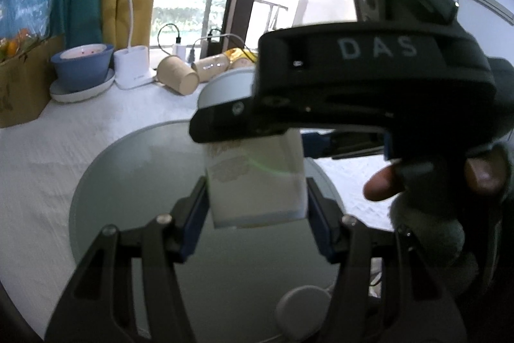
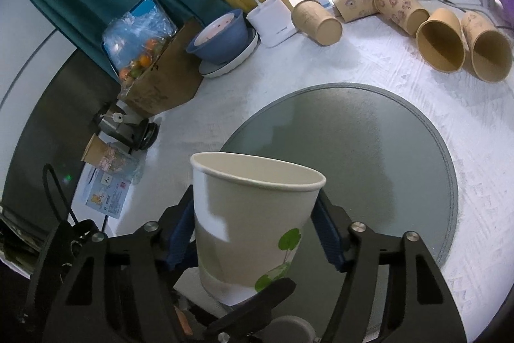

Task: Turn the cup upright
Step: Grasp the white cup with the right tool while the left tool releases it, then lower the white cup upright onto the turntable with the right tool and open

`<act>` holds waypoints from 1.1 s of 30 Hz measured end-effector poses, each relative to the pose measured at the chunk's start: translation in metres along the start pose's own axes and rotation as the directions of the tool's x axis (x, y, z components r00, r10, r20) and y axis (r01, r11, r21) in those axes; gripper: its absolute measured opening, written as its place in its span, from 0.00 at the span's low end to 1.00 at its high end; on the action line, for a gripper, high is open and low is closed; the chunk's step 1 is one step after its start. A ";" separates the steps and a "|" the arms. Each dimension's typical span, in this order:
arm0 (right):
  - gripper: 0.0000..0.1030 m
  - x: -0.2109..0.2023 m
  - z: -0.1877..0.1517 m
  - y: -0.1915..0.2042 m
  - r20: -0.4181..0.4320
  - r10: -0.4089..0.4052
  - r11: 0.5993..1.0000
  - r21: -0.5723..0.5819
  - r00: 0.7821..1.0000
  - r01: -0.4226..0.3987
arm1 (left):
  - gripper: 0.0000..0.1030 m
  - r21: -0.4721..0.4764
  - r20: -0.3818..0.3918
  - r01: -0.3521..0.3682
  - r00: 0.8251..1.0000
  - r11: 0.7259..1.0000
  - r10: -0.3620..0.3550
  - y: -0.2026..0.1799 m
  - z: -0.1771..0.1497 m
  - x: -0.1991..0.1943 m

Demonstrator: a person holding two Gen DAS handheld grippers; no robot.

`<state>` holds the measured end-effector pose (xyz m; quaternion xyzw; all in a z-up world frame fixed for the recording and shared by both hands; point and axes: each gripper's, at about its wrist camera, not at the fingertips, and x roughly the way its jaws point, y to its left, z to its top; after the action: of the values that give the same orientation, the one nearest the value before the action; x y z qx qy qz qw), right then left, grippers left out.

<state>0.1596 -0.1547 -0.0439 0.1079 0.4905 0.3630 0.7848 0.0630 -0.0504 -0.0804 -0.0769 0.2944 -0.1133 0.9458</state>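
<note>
A white paper cup with green leaf prints [image 2: 253, 221] is held in the air, mouth up and slightly tilted, above the round grey mat [image 2: 385, 150]. My right gripper [image 2: 257, 233] is shut on its sides. In the left wrist view the same cup [image 1: 257, 182] sits between the fingers of my left gripper [image 1: 257, 211], whose pads touch its lower part; the right gripper's black body [image 1: 369, 79] crosses over the cup's upper half and hides its rim.
Several brown paper cups [image 2: 440, 37] lie on their sides at the back of the white table. A blue bowl on a plate [image 2: 221, 37], a white desk lamp [image 2: 273, 15], a cardboard box [image 2: 160, 79] and chargers stand at the back left.
</note>
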 end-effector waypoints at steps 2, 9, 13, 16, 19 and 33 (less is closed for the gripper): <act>0.68 0.001 0.000 -0.001 -0.005 0.009 1.000 0.009 1.000 -0.009 | 0.57 0.003 0.001 -0.002 1.000 1.000 0.002 0.000 0.000 0.000; 0.67 0.004 0.001 -0.002 -0.018 0.022 1.000 0.011 1.000 -0.022 | 0.57 0.006 -0.002 -0.007 1.000 1.000 0.007 0.002 -0.001 0.000; 0.65 0.003 0.000 0.001 -0.004 0.007 1.000 -0.015 1.000 -0.007 | 0.58 0.000 -0.009 -0.010 1.000 1.000 0.010 0.002 0.002 -0.001; 0.64 0.004 0.001 0.002 0.008 -0.014 0.999 -0.029 1.000 0.014 | 0.69 -0.007 -0.043 0.004 0.999 1.000 -0.004 0.004 0.005 0.004; 0.64 0.002 0.003 0.003 0.033 -0.038 0.998 -0.044 0.999 0.039 | 0.75 -0.017 -0.072 0.005 0.997 1.000 -0.007 0.008 0.007 0.007; 0.64 -0.003 0.014 0.023 0.244 -0.167 0.962 -0.171 0.955 0.212 | 0.83 -0.134 -0.094 -0.111 0.991 0.985 0.099 0.068 0.001 -0.016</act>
<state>0.1598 -0.1376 -0.0226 0.0236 0.3678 0.3173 0.8738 0.0620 0.0190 -0.0846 -0.1219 0.3460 -0.0459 0.9292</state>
